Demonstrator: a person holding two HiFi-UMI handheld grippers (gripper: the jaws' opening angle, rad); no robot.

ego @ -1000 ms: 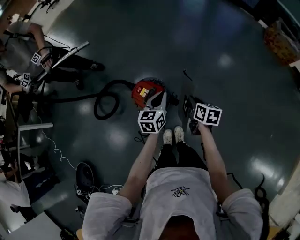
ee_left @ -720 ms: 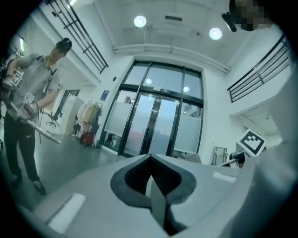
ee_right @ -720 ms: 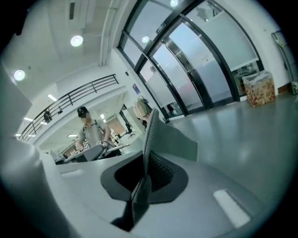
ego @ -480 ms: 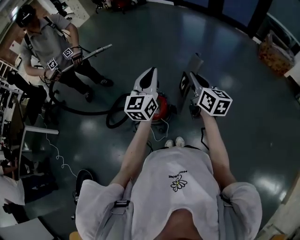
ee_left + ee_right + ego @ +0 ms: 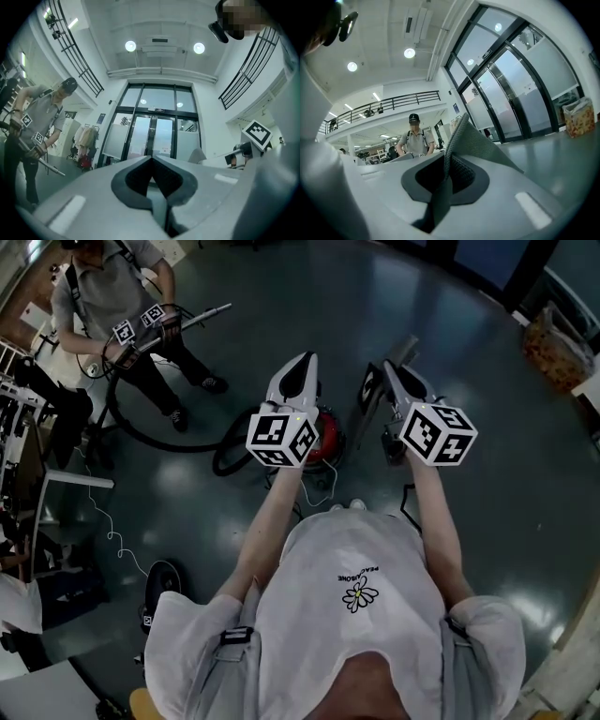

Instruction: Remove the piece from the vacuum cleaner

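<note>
Right claw (image 5: 447, 177) is clamped on the grey mesh piece (image 5: 474, 139), held above the red vacuum cleaner (image 5: 324, 441) on the floor. Left claw (image 5: 152, 177) is closed, empty. Removal appears done; next, a place to set the piece down.

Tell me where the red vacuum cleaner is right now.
The red vacuum cleaner sits on the floor at the head view's centre, just beyond the person's shoes, partly behind the left gripper, its black hose trailing left.
</note>
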